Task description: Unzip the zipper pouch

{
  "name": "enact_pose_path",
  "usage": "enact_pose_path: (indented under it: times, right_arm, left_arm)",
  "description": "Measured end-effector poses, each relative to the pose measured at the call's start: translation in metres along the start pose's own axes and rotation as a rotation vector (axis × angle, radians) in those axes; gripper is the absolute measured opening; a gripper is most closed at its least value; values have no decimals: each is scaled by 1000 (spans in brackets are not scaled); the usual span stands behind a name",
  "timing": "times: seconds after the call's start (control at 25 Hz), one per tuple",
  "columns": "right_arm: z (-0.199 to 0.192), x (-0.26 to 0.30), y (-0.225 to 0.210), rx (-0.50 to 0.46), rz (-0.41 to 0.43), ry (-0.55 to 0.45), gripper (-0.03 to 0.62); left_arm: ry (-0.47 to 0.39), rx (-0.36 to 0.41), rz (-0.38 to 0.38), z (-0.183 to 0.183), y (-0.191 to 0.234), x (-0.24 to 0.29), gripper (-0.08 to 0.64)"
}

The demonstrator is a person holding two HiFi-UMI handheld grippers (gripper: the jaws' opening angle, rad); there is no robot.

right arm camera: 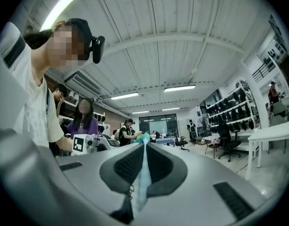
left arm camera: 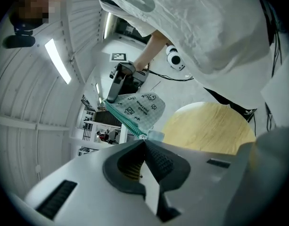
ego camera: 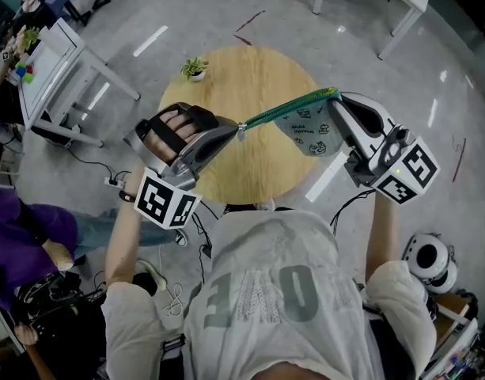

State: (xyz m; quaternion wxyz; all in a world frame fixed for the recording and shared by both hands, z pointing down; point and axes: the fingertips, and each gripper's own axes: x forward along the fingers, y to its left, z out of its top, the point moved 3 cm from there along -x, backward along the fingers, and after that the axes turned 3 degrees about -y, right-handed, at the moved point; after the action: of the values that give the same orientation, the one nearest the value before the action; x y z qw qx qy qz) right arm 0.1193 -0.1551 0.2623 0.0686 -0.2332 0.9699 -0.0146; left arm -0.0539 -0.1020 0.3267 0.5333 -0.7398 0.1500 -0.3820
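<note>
Wooden round desk (ego camera: 250,85) on glossy grey floor (ego camera: 226,22); potted plant (ego camera: 195,70) at its 10 o'clock. Pouch (ego camera: 309,133) hangs above the 3 o'clock side. Its zip is taut between left gripper (ego camera: 238,128) and right gripper (ego camera: 338,98), both jaws closed on it.

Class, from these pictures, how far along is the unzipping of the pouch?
Done: pouch lifted above the table, stretched between the grippers. In hand: left gripper shut on the zipper at its pull end, right gripper shut on the pouch's far corner. Left: teeth look joined, so opening seems barely begun.
</note>
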Motion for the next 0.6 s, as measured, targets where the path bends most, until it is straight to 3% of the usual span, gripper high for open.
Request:
enact_pose_path:
  times: [0.32,0.48,0.6]
  right_arm:
    - [-6,0,-2,1,-5,18,36]
    - [-3,0,-2,-23,-22,20,36]
    - [-1,5,-7,-57,-48,45,37]
  left_arm:
    - [5,-38,6,-5,-3,7,26]
    - [6,-170,65,-10,-2,8,35]
    - [-26,-337,164,-17,11,4,62]
